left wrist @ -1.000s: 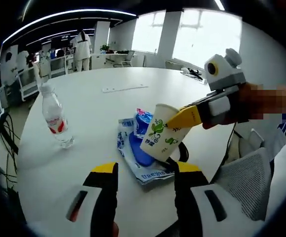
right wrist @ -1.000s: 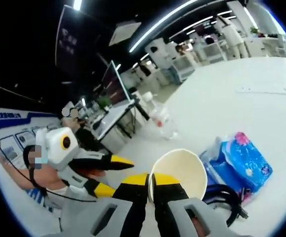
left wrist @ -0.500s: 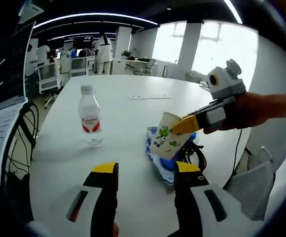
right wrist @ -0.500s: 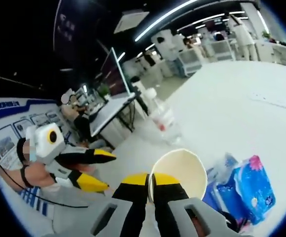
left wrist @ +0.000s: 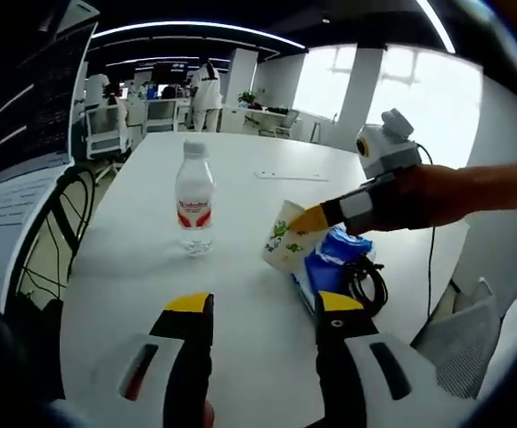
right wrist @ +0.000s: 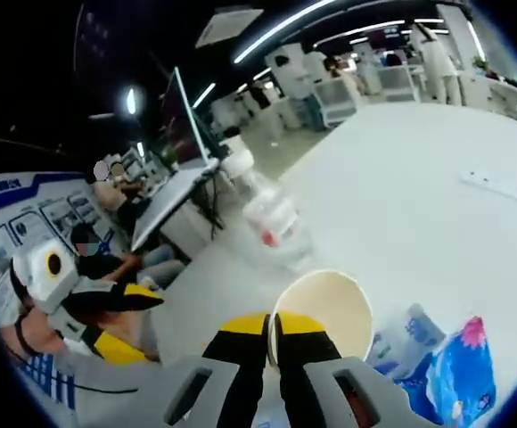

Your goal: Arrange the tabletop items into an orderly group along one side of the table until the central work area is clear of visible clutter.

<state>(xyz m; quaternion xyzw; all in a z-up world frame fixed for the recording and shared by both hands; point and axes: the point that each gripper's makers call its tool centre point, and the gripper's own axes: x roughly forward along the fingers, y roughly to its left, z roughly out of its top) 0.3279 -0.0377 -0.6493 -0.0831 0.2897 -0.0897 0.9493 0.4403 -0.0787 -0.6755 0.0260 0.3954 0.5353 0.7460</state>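
Right gripper (right wrist: 272, 328): yellow-tipped jaws pinched on the rim of a paper cup (right wrist: 323, 314), one jaw inside, one outside. Cup tilted, mouth toward the camera; interior plain cream, nothing visible in it. In the left gripper view the same cup (left wrist: 284, 245), white with green print, hangs tipped over the white table (left wrist: 134, 267) from the right gripper (left wrist: 310, 217), a hand (left wrist: 419, 196) behind it.

Left gripper (left wrist: 260, 308): jaws spread wide apart, nothing between them, held above the near table edge.

Just beside the cup, on the table: a blue plastic pack (left wrist: 330, 267), printed wrapper, contents not readable. Touching its far side, a coil of black cable (left wrist: 365, 281).

Water bottle (left wrist: 193, 203): upright, white cap on, red label, clear; fill level cannot be told. Stands apart from the pack, toward the table's middle. Blurred in the right gripper view (right wrist: 263, 209).

Far on the table: a thin white strip (left wrist: 285, 176).
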